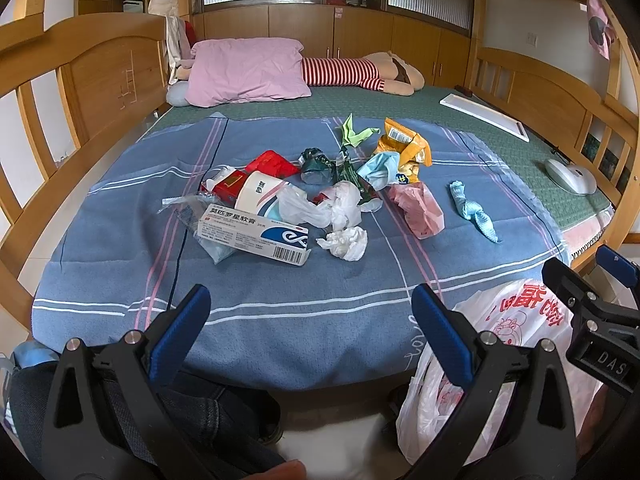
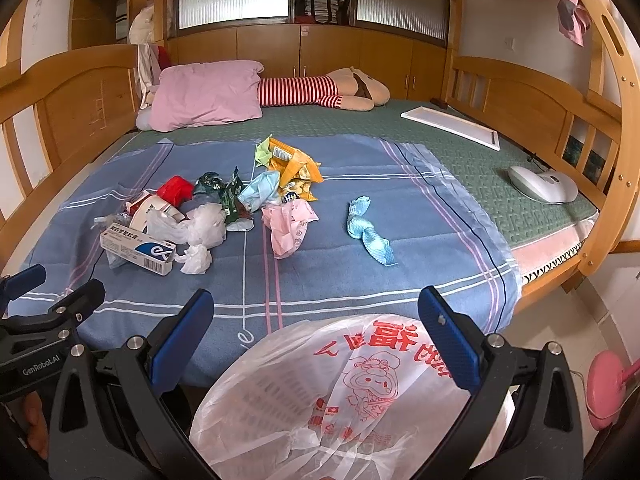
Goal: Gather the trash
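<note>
Both grippers hover at the near edge of the bed, facing the litter. The left gripper has its jaws spread wide and holds nothing; the right gripper is likewise spread and empty, poised directly above the white plastic bag with red print. The bag hangs just off the near edge of the bed, low and near the right gripper, probably so that collected pieces can be dropped in without a long carry.

The trash lies in a loose heap on the blue striped blanket, toward the middle left: a white medicine box nearest, crumpled white tissue just beside it, a pink crumpled bag to the right, an orange snack packet farther back. A twisted light-blue cloth lies apart on the right, closest to the right gripper. No piece appears collected yet; collection seems about to begin.
</note>
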Tool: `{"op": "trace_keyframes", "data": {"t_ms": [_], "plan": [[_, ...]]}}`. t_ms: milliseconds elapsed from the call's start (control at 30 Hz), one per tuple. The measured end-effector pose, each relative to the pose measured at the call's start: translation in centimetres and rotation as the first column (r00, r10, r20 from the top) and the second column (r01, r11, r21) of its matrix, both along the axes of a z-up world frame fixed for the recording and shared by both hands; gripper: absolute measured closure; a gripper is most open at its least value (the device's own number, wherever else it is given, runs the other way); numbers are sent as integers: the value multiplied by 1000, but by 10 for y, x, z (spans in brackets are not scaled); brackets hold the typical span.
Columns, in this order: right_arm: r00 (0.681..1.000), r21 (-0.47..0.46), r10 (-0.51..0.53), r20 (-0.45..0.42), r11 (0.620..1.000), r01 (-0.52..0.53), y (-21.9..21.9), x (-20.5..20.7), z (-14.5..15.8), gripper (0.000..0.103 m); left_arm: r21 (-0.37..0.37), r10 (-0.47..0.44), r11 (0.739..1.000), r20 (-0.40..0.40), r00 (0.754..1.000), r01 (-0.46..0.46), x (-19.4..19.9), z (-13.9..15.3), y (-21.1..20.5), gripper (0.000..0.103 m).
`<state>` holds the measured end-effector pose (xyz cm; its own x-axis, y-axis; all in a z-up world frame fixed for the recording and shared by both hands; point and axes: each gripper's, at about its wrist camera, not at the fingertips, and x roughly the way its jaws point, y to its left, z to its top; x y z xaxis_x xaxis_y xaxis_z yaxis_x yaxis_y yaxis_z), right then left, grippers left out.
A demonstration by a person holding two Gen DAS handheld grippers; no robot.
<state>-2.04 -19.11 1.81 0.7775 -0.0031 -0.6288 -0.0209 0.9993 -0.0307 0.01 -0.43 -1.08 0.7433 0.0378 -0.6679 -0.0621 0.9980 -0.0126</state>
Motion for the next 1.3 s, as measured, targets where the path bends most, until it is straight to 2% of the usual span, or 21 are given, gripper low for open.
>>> {"op": "trace_keyframes", "data": {"t_ms": [1300], "plan": [[1000, 6, -8, -1, 1000, 8, -4, 0, -1, 3, 8, 1, 1000, -24, 1000, -1, 3, -10, -2, 3]]}}
